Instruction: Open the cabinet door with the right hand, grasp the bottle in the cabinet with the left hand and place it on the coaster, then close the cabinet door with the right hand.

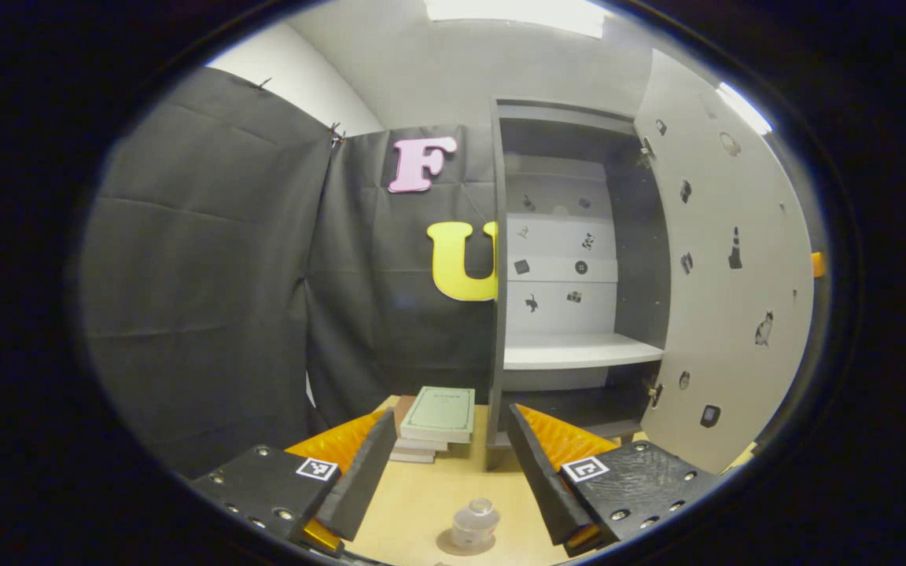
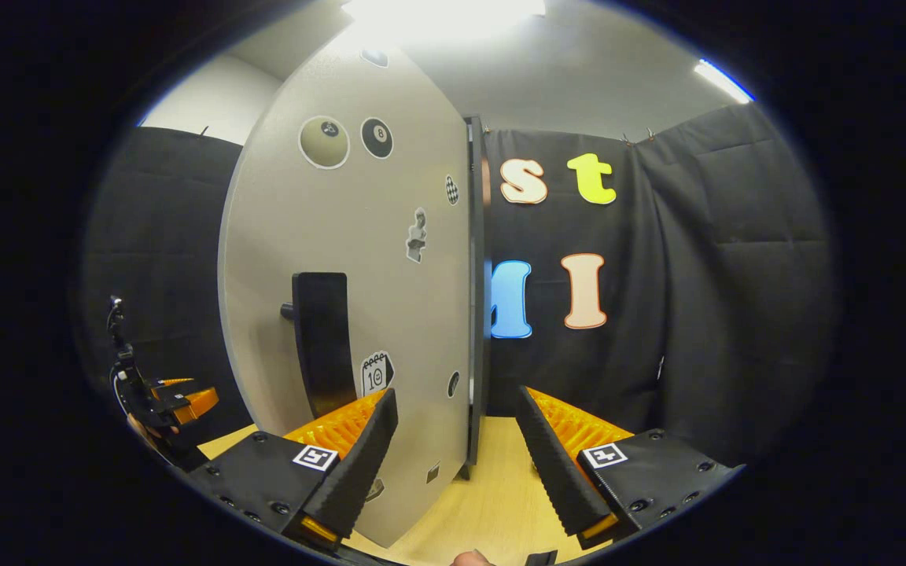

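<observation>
A small clear bottle [image 1: 475, 520] stands on a round coaster [image 1: 447, 543] on the wooden table, low between my left gripper's fingers and apart from both. The left gripper [image 1: 449, 417] is open and holds nothing. Beyond it stands the grey cabinet [image 1: 498, 259] with its white shelf [image 1: 579, 350] bare and its door [image 1: 724, 299] swung out to the right. In the right gripper view the door [image 2: 359, 259] stands wide, with its black handle [image 2: 323, 338] on the left. My right gripper [image 2: 453, 405] is open, and the door's free edge [image 2: 475, 314] lies between its fingers.
A stack of books [image 1: 437, 417] lies on the table [image 1: 414, 503] just left of the cabinet's foot. Black cloth walls close in the left and back. The left gripper [image 2: 178, 401] shows at the far left of the right gripper view, beyond the door.
</observation>
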`<state>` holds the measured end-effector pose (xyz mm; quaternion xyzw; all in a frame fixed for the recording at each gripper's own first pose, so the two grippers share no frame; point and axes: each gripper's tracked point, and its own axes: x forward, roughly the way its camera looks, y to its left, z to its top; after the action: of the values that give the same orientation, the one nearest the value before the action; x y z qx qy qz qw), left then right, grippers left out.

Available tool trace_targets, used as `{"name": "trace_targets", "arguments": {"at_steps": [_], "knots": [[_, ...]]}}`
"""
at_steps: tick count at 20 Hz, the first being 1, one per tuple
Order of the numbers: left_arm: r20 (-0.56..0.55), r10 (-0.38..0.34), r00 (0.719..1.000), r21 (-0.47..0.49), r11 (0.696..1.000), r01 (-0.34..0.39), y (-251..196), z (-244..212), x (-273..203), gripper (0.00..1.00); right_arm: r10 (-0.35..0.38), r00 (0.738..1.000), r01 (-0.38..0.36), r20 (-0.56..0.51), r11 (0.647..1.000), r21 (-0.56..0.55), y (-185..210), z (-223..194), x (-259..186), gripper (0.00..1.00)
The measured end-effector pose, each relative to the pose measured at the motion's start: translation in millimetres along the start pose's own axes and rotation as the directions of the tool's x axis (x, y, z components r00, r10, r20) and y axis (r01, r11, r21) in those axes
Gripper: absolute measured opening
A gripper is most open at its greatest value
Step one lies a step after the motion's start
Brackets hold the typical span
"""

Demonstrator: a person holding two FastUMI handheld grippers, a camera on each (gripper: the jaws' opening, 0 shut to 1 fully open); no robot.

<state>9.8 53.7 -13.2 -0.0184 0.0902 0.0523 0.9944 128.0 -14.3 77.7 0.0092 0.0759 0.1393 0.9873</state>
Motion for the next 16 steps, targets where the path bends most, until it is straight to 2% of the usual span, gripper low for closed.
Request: {"name": "trace_targets", "arguments": {"at_steps": [5, 8, 16], "knots": [[0.002, 0.002, 1.000, 0.000, 1.000, -0.002, 30, 0, 5, 0.85, 0.029, 1.000, -0.029, -0.004, 0.999, 0.014, 34, 1, 16, 0.97], [0.001, 0.010, 1.000, -0.010, 1.000, -0.010, 48, -2, 5, 0.88, 0.055, 0.998, -0.054, -0.006, 0.998, 0.027, 54, 2, 29, 0.97], [0.003, 0.070, 0.998, -0.014, 0.997, -0.070, 98, -6, -4, 0.85, 0.130, 0.991, -0.131, 0.009, 0.987, 0.090, 108, 2, 69, 0.97]]}}
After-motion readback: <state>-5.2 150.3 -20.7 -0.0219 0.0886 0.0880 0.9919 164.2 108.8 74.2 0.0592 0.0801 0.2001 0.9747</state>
